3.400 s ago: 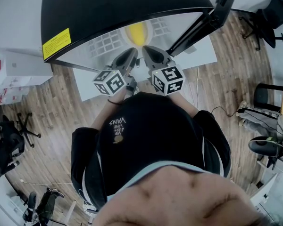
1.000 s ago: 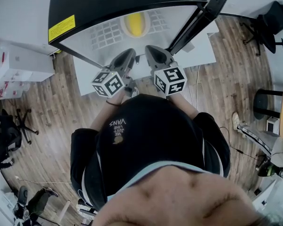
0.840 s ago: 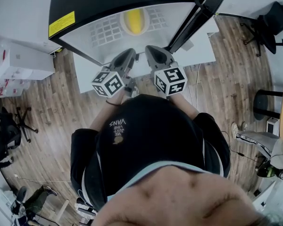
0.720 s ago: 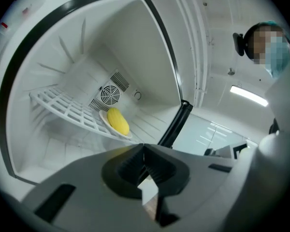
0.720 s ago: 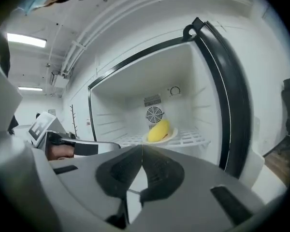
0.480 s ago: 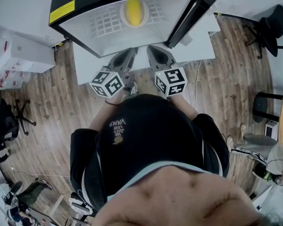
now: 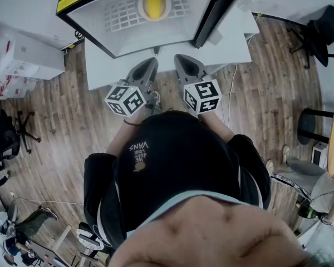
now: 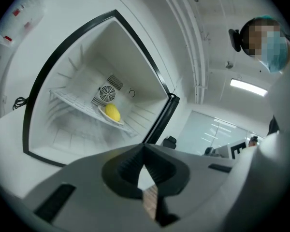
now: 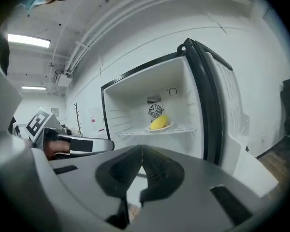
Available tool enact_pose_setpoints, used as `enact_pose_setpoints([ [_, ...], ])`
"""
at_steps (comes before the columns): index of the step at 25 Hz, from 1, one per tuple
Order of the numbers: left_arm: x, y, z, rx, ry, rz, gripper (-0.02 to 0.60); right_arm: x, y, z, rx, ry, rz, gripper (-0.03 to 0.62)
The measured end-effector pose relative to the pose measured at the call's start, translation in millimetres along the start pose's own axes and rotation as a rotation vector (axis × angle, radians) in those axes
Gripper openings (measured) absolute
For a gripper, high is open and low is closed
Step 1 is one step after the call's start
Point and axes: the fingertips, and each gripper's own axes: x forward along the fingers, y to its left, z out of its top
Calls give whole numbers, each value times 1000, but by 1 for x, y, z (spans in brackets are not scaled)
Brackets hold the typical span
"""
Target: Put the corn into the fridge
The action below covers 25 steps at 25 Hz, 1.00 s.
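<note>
The corn (image 7: 153, 0), a yellow cob, lies on a small white plate (image 7: 140, 9) inside the open fridge (image 7: 94, 38). The plate rests on a white wire shelf (image 7: 119, 18), in front of a round fan grille (image 9: 156, 111) in the back wall. In the left gripper view, the corn (image 8: 112, 112) and its plate (image 8: 118, 122) sit on that shelf, towards its right end. In the right gripper view, the corn (image 9: 158, 123) is straight ahead, well beyond the jaws.

The fridge has a white interior and a black casing with a yellow sticker (image 7: 70, 0) on top. Its black-edged door (image 7: 211, 15) stands open to the right. The fridge sits on a white base (image 7: 228, 43) over a wooden floor (image 7: 55, 127).

Both grippers are held side by side in front of the fridge opening, outside it and well apart from the corn. The left gripper (image 7: 153, 61) has its fingers pressed together at the tips, with nothing between them. The right gripper (image 7: 177, 57) also has its fingers pressed together and holds nothing. Each carries a cube with black and white square markers near the person's hands.

From the head view, the person's dark top fills the middle of the scene below the grippers. White boxes (image 7: 22, 60) are stacked at the left. A black office chair (image 7: 323, 21) stands at the far right.
</note>
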Motion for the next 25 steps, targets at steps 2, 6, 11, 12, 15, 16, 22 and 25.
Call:
enact_pose_setpoints([
  [2,-4,-4,-4,0,-4,9,17,-6,1,-2,-5,0,4,12],
  [6,-10,-9,-9,2,-23,28,17,-17,4,-5,-17,4,18,12],
  [11,-17,-13,-11,9,-43,54,17,-25,8,-7,-32,3,33,12],
  [12,-19,-13,-12,12,-45,59,17,-26,9,-7,-35,2,35,12],
  [15,-24,-12,-14,21,-51,77,17,-29,12,-9,-40,1,39,12],
  [16,-25,-11,-14,25,-51,82,17,-29,13,-10,-41,2,39,12],
  [22,-25,-10,-11,44,-40,60,17,-28,17,-8,-46,-10,16,12],
  [25,-27,-9,-7,43,-32,41,17,-27,21,-6,-40,-14,-3,12],
])
